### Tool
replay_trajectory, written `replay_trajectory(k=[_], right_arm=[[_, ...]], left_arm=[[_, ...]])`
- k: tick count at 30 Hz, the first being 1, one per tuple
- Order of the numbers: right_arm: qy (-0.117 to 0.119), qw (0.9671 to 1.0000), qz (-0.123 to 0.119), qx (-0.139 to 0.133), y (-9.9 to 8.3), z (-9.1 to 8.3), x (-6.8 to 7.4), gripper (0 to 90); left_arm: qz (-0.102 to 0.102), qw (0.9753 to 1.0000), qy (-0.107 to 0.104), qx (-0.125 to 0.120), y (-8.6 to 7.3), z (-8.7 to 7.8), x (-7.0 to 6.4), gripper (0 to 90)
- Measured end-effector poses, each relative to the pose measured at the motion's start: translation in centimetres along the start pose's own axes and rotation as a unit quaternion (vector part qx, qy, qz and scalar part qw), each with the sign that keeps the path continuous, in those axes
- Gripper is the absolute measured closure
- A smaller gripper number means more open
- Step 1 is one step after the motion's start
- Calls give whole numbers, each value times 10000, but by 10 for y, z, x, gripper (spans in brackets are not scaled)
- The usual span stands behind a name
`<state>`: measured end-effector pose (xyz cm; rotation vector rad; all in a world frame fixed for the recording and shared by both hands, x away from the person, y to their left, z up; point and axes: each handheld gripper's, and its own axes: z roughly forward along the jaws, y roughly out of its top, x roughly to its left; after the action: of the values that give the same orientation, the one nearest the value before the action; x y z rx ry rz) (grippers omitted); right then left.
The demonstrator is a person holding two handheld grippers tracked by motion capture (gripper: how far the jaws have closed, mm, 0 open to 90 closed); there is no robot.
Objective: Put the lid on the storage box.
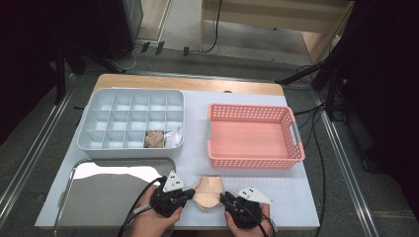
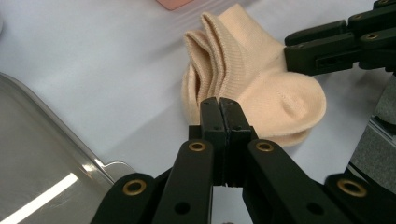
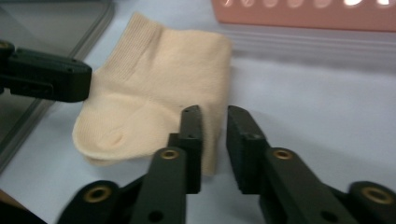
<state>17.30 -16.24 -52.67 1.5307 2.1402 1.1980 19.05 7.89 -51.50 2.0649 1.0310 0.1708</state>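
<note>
A folded peach sock (image 1: pixel 208 192) lies flat on the white table near its front edge, between my two grippers. In the left gripper view the sock (image 2: pixel 261 88) shows its ribbed cuff layers, and my left gripper (image 2: pixel 219 105) is shut with its tips against the sock's near edge; I cannot tell whether any fabric is pinched. In the high view that gripper (image 1: pixel 190 193) sits at the sock's left side. My right gripper (image 3: pixel 215 114) stands slightly open over the sock's (image 3: pixel 159 88) right edge. In the high view it (image 1: pixel 221 196) touches the sock's right side.
A shiny metal tray (image 1: pixel 99 192) lies at the front left. Behind it stands a grey compartment box (image 1: pixel 94 118) holding a rolled tan sock (image 1: pixel 154 139) and a white one (image 1: pixel 173 137). A pink basket (image 1: pixel 254 160) sits at the right.
</note>
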Motion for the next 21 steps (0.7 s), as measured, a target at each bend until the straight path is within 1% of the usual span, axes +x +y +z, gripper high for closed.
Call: replay_trajectory(k=[2, 3, 4, 5, 8, 10, 11, 12, 13, 14, 15, 16, 17, 18, 19, 20, 21], right_arm=[[33, 9998, 160, -148, 0, -5, -3, 707], [24, 9996, 184, -198, 0, -7, -4, 694], [31, 9994, 270, -228, -1, -8, -5, 684], [91, 9991, 339, -219, -2, -8, -7, 672], [254, 9982, 536, -87, -5, -3, -8, 656], [389, 9974, 605, -58, -6, 0, -6, 650], [438, 9972, 596, -50, -6, 1, -3, 652], [437, 9974, 578, -47, -7, 2, -1, 662], [414, 9976, 560, -42, -7, 3, 1, 690], [389, 9982, 465, -45, -7, 4, 3, 734], [376, 9982, 463, -18, -7, 5, 4, 786], [436, 9981, 438, 33, -7, 5, 4, 824], [493, 9978, 445, 53, -6, 5, 2, 841], [558, 9973, 462, 114, -4, 5, -1, 849], [572, 9972, 448, 159, -2, 4, -3, 853], [511, 9980, 350, 147, -1, 3, -4, 856], [414, 9987, 244, 147, 0, 3, -4, 856]], left_arm=[[-27, 10000, 18, -4, 0, 0, 0, 900], [-33, 10000, 16, -16, -1, 0, 1, 900], [-55, 10000, 23, -37, -2, 0, 2, 900], [-58, 10000, 4, -34, -2, 0, 2, 900], [-40, 9999, 55, -74, -4, 0, 1, 900], [-30, 9999, 97, -75, -4, 0, 0, 900], [-35, 9999, 95, -79, -4, 0, 0, 900], [-35, 9999, 93, -78, -4, 0, 0, 900], [-30, 9999, 96, -78, -4, 0, 0, 900], [-27, 9999, 94, -82, -4, 0, 0, 900], [-26, 9999, 83, -81, -4, -1, 0, 900], [-17, 9999, 84, -82, -4, -1, 0, 900], [7, 9999, 81, -89, -4, -2, 1, 900], [38, 9999, 116, -101, -4, -3, 1, 900], [69, 9998, 133, -87, -4, -3, 1, 900], [68, 9999, 128, -69, -4, -3, 1, 900], [53, 9999, 77, -61, -4, -3, 2, 900]])
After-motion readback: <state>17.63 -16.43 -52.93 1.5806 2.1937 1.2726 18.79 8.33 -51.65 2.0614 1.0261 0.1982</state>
